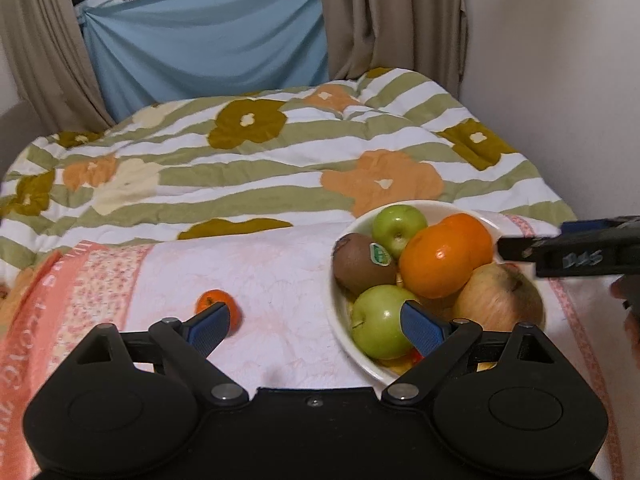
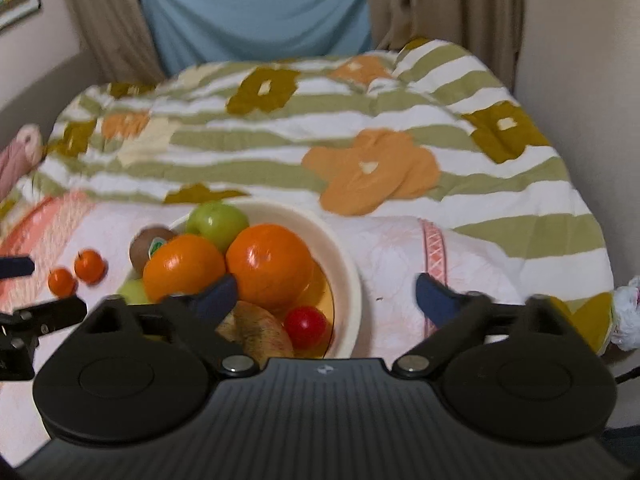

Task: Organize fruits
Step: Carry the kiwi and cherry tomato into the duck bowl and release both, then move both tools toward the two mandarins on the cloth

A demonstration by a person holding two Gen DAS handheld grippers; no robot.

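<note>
A bed (image 1: 280, 152) carries a quilt (image 1: 256, 184) striped green and white with flower patches. Over its near part lies a pink towel (image 1: 272, 272). On the towel sit a white fruit bowl (image 2: 348, 276) and two small loose oranges (image 2: 90, 266), just beside each other.

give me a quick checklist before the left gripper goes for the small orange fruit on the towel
1. Left gripper jaws open, nothing between them: ok.
2. Small orange fruit reachable, lying loose on the towel: ok.
3. Centred between the jaws: not ok, it sits behind the left finger.
4. Second small orange fruit close beside it, may get nudged: cannot tell.
5. Bowl has room: not ok, piled high.
6. Right gripper open, clear of the target: ok.
</note>
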